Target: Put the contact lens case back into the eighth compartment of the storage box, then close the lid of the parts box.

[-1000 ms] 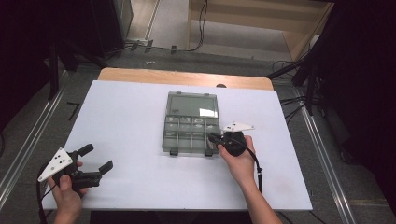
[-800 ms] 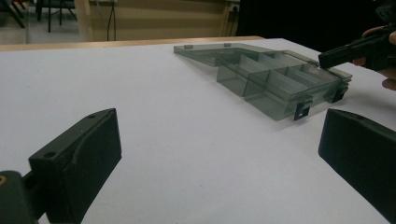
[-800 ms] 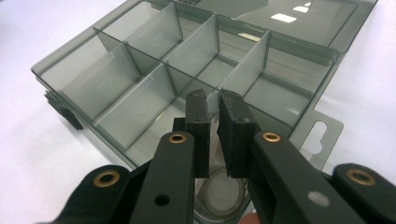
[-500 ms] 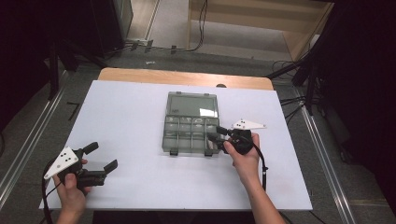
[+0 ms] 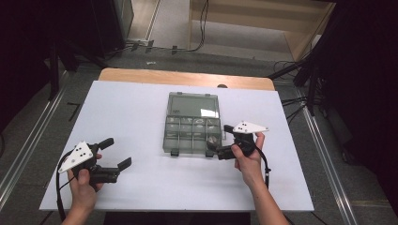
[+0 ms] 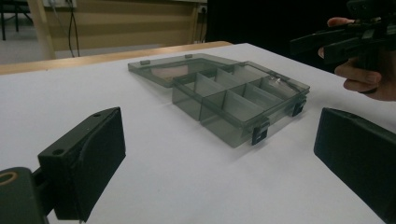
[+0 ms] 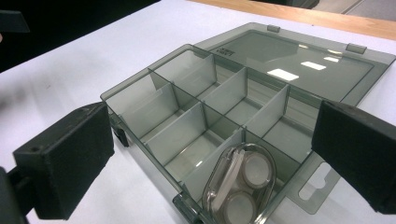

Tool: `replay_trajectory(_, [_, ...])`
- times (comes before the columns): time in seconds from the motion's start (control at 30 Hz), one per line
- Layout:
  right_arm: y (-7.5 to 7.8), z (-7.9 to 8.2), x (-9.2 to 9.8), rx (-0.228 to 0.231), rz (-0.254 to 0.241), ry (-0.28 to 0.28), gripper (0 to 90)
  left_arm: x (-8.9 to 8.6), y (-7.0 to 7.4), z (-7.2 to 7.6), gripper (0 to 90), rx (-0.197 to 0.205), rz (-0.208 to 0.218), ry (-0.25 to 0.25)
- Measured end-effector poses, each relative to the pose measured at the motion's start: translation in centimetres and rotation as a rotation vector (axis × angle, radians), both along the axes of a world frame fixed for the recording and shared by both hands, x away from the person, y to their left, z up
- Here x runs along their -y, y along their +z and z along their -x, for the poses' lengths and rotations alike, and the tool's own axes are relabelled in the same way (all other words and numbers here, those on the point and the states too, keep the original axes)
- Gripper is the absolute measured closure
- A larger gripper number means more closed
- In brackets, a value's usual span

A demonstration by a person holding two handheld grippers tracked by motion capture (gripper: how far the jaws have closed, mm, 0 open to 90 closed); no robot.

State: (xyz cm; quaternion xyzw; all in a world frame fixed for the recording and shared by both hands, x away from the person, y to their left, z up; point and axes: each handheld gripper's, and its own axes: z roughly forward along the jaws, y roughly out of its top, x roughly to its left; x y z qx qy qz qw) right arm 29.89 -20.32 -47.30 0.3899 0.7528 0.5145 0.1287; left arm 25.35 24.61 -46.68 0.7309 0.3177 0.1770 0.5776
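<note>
Right gripper view: release over compartment box (image 7: pixel 219 107)
Right gripper (image 7: pixel 212 140) jaws just opened wide, empty; clear lens case (image 7: pixel 240 186) dropped between them, now stowed.

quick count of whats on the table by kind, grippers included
compartment box, lid open: 1
contact lens case, in a corner compartment: 1
grippers, left gripper and right gripper, both open: 2
total: 4

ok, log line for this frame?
right tongs: just opened, empty | contact lens case: in organizer box corner compartment | left tongs: open, empty
</note>
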Motion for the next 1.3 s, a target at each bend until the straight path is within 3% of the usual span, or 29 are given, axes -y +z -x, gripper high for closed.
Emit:
replay_trajectory(0.2, [0.0,0.0,0.5,0.003,-0.007,-0.034,0.0,1.7,0.2,-0.6,1.0,-0.003,-0.012,-0.028])
replay_trajectory(0.67, [0.0,0.0,0.9,0.008,-0.007,-0.048,0.0,4.6,0.4,-3.1,0.0,-0.018,0.017,-0.084])
replay_trajectory(1.3, [-0.1,-0.4,1.3,0.005,-0.017,-0.067,0.0,6.3,0.3,-6.0,0.0,-0.049,0.02,-0.081])
